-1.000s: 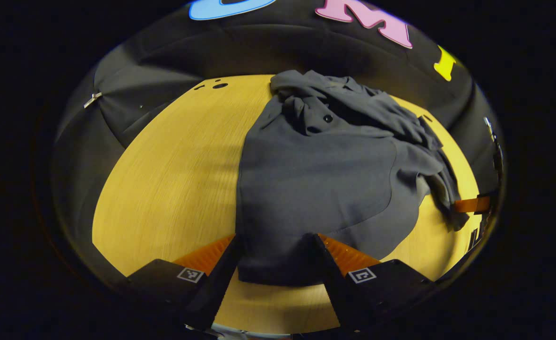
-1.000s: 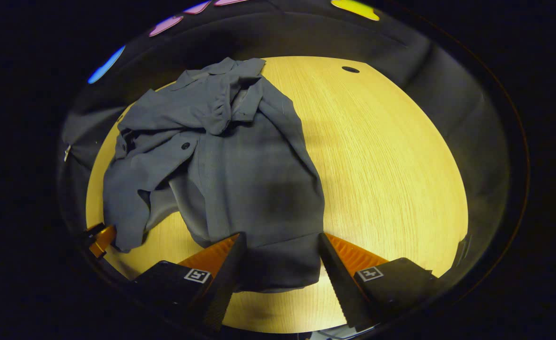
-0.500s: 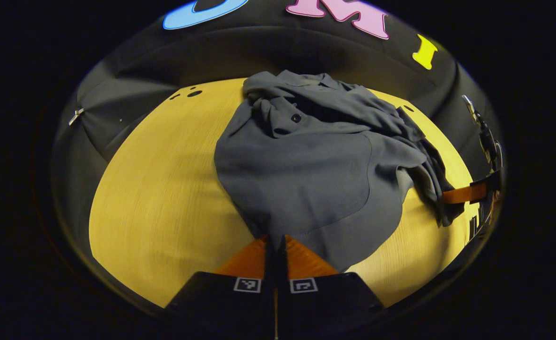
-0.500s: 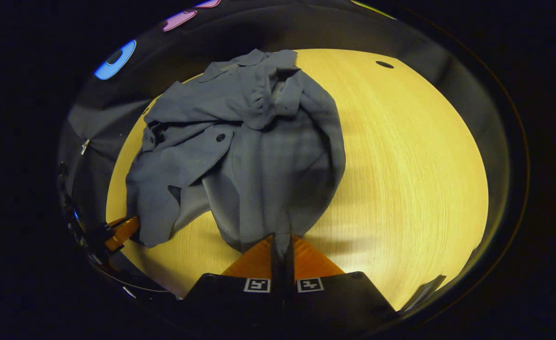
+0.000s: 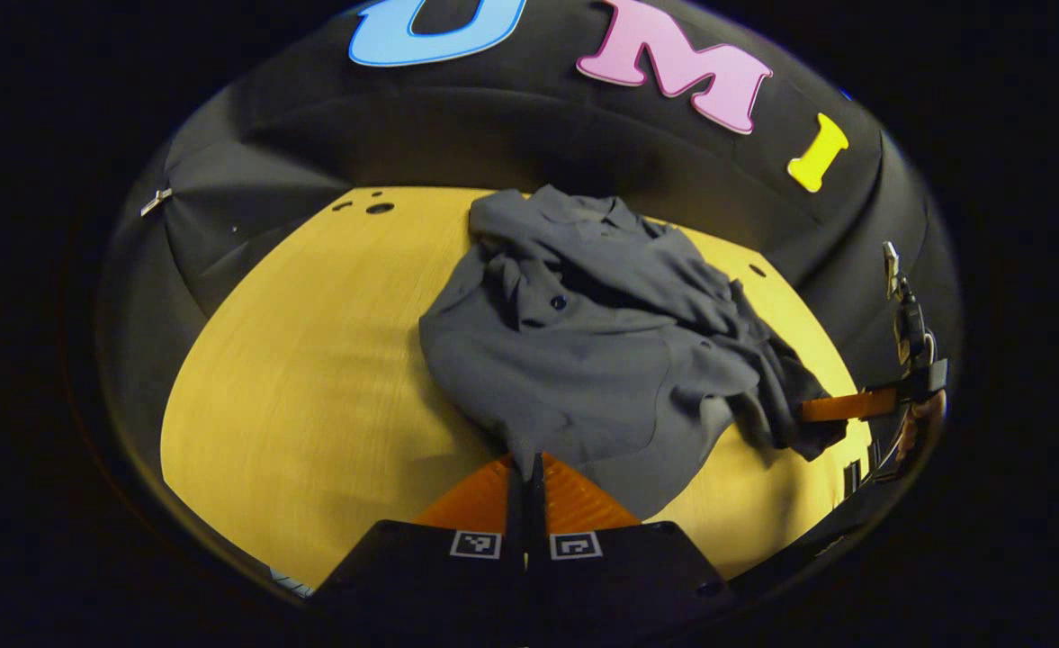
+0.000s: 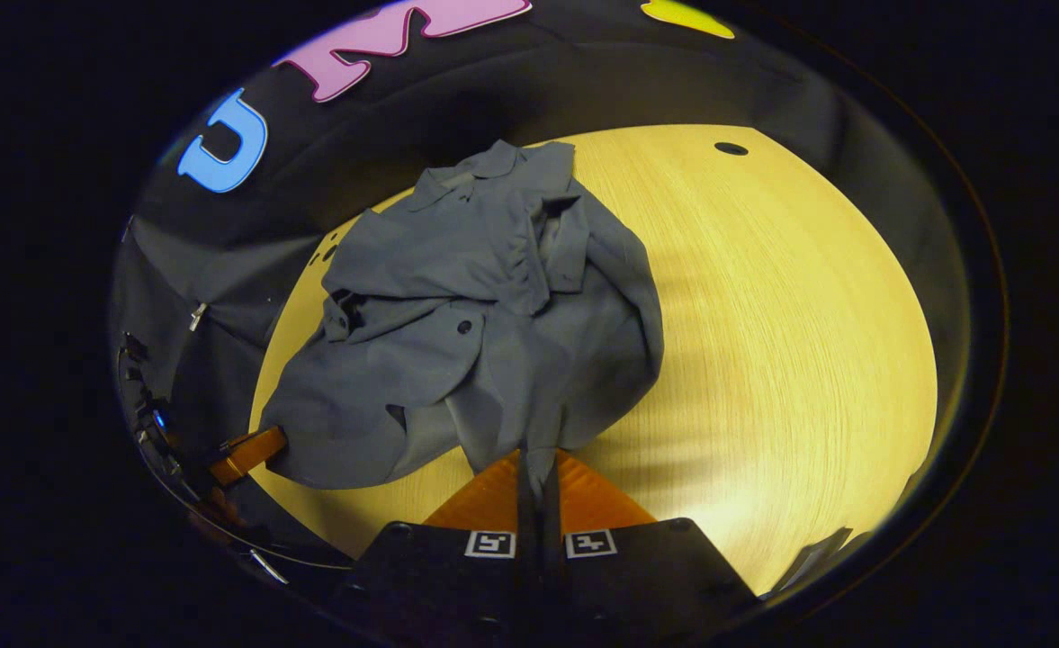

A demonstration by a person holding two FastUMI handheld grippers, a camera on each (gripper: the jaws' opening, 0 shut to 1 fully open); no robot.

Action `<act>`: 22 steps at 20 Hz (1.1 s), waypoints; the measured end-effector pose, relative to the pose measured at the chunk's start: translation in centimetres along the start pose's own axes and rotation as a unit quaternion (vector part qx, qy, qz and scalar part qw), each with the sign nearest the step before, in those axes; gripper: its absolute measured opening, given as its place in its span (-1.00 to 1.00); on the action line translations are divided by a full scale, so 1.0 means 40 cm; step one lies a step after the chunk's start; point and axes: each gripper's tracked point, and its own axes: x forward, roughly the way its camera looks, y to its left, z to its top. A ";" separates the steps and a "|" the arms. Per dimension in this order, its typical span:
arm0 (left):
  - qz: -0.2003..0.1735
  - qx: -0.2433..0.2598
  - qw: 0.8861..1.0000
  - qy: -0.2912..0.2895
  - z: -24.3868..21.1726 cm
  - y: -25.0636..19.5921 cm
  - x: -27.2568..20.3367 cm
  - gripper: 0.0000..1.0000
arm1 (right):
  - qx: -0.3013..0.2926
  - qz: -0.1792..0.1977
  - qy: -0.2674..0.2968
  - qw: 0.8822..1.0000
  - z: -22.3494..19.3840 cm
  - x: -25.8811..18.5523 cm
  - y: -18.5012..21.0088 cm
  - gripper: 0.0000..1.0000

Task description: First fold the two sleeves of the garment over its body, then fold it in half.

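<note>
**Operator:** Report the garment's position.

**Inspector:** The crumpled grey button-front shirt (image 5: 601, 360) lies bunched on the round light-wood table (image 5: 295, 378), toward the far side near the black cloth wall (image 5: 511, 135). Its collar end points at the wall; the lower hem points toward both cameras. One dark button (image 6: 463, 327) shows near the middle of the heap (in both views).

**Operator:** State of the left gripper.

**Inspector:** The left gripper (image 5: 524, 468) has its fingers drawn together on the near edge of the shirt — both press on a pinch of fabric at the hem corner. In the right gripper view the same gripper (image 6: 255, 447) sits at the far left, touching the shirt's edge.

**Operator:** And the right gripper?

**Inspector:** The right gripper (image 6: 537, 463) is likewise closed down on a fold of the shirt's hem, cloth caught between both fingers. In the left gripper view it (image 5: 817, 409) reaches in from the right edge, meeting the bunched fabric there. Whether the hem is raised off the table cannot be determined.

**Operator:** Sleeves?

**Inspector:** They cannot be told apart within the heap.
</note>
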 end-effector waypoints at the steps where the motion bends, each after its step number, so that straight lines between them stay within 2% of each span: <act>1: -0.004 0.000 1.000 -0.007 0.019 -0.003 -0.010 -0.89 | 0.002 0.001 -0.011 1.000 0.021 -0.008 0.004 -0.89; 5: -0.024 0.006 0.999 -0.033 0.108 -0.033 -0.034 -0.89 | 0.009 0.010 -0.056 0.998 0.110 -0.038 0.033 -0.89; 11: -0.029 -0.005 0.996 -0.085 0.256 -0.039 -0.045 -0.89 | -0.012 0.022 -0.104 0.994 0.234 -0.051 0.068 -0.89; 22: -0.033 0.001 0.987 -0.157 0.517 -0.038 0.032 -0.89 | -0.007 0.029 -0.166 0.986 0.466 0.019 0.071 -0.89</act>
